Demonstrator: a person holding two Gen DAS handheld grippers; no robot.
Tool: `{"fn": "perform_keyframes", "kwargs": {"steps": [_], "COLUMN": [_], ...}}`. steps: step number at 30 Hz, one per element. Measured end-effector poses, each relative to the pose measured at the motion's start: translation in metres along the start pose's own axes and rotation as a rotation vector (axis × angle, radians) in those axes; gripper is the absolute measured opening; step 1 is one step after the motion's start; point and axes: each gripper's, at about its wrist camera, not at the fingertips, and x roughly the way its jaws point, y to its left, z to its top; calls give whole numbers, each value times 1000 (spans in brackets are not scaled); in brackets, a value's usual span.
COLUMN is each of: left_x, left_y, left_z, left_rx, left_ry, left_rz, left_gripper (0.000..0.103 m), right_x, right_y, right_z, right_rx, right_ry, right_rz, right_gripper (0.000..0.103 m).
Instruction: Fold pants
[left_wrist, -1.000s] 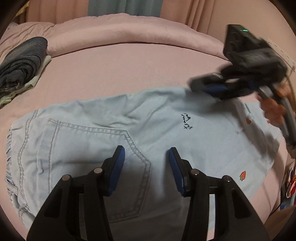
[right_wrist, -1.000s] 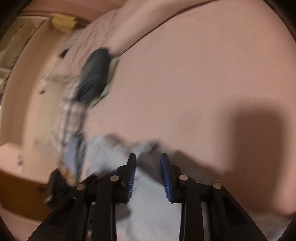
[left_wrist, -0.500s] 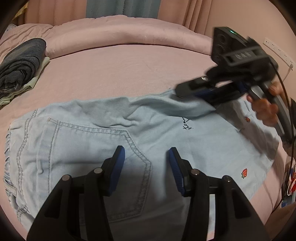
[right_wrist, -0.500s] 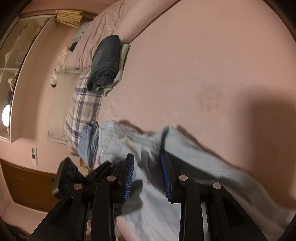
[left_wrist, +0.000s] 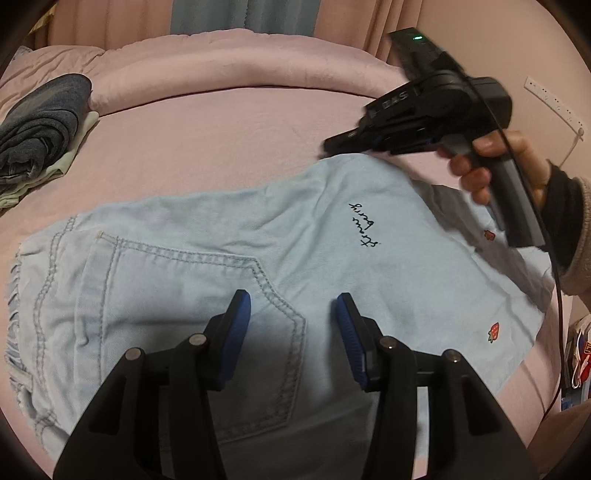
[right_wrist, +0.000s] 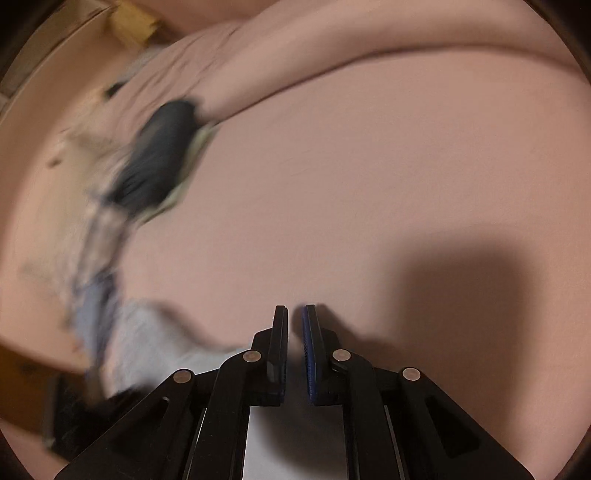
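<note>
I have the pale blue denim pants (left_wrist: 258, 280) spread flat across the pink bed (left_wrist: 229, 140), filling the lower and middle part of the left wrist view. A stitched back pocket (left_wrist: 192, 317) sits lower left of centre, dark cursive embroidery (left_wrist: 364, 225) right of centre, and two small red strawberry motifs (left_wrist: 493, 331) near the right edge of the cloth.

My left tongs (left_wrist: 293, 334) hang over the pocket area in the lower middle of that frame, their blue pads (left_wrist: 236, 332) standing about half apart with nothing between them; I see only denim beneath.

My right tongs (left_wrist: 328, 143) appear in the upper right of the left wrist view, gripped by a hand (left_wrist: 495, 166) in a dark cuff, with the tip just above the far edge of the pants. In the right wrist view the right tongs (right_wrist: 295, 345) are at bottom centre, the pads drawn almost together with only a thin slit left and no cloth caught in it; pink bed shows past the tips.

That view is blurred. The pants (right_wrist: 147, 343) smear into its lower left. A folded dark grey garment (left_wrist: 40, 122) lies on a pale cloth at the upper left of the left wrist view, well apart from the pants.
</note>
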Motion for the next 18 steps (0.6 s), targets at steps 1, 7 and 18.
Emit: {"fn": "perform_keyframes", "kwargs": {"steps": [1,7,18], "left_x": [-2,-18,-53], "left_y": [0,10,14], "left_z": [1,-3,-53], "left_rx": [-5,-39,22], "left_ry": [6,9,110], "left_rz": [6,42,94], "left_gripper": [48,48,48], "right_x": [-6,-72,-56], "right_y": [-2,31,84], "right_z": [0,-47,-209], "right_rx": [11,-195,-623], "right_ry": [-13,-67,63], "right_rz": [-6,7,-263], "right_gripper": [10,10,10]}}
